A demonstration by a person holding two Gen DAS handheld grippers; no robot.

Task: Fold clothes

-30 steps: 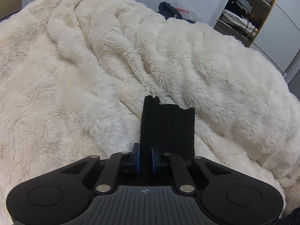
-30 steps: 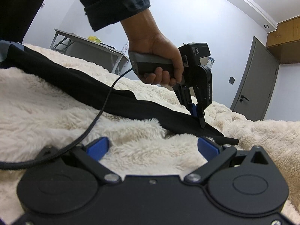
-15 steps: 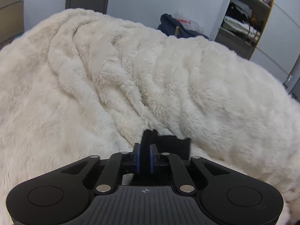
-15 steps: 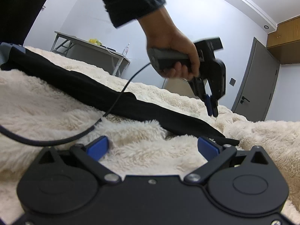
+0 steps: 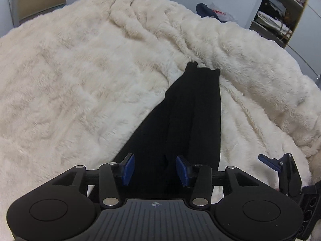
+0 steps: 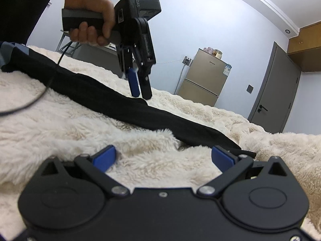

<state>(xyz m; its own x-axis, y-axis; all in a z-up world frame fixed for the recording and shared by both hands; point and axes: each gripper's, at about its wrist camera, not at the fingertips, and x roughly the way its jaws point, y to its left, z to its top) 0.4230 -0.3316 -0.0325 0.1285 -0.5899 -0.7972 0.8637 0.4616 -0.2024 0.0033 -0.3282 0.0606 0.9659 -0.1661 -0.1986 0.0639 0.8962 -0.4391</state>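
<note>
While the cream fleece blanket covers the whole bed as the working surface, the task's garment, a long black garment, lies stretched across it as a narrow band, running in the right wrist view from the far left edge down to a point just in front of the right gripper.

Compared with a second ago, the left gripper has left the garment's narrow end and travelled back along its length toward the middle. Its jaws, nearly together then on the cloth's end, have just been opening and now stand apart. In the left wrist view the black cloth lies beneath and between the blue pads, but the pads do not press on it. In the right wrist view the same tool, held in a hand, hangs with its tips just above the band, apparently clear of it, though contact cannot be ruled out at that angle.

The right gripper sits low on the blanket with its fingers spread wide and nothing but fleece between them; the garment's end lies just beyond its right finger.

Judgement: the end has been released and laid out straight; neither tool holds cloth. The left gripper appears placed for a fresh grasp at mid-length, the likely fold line.
</note>
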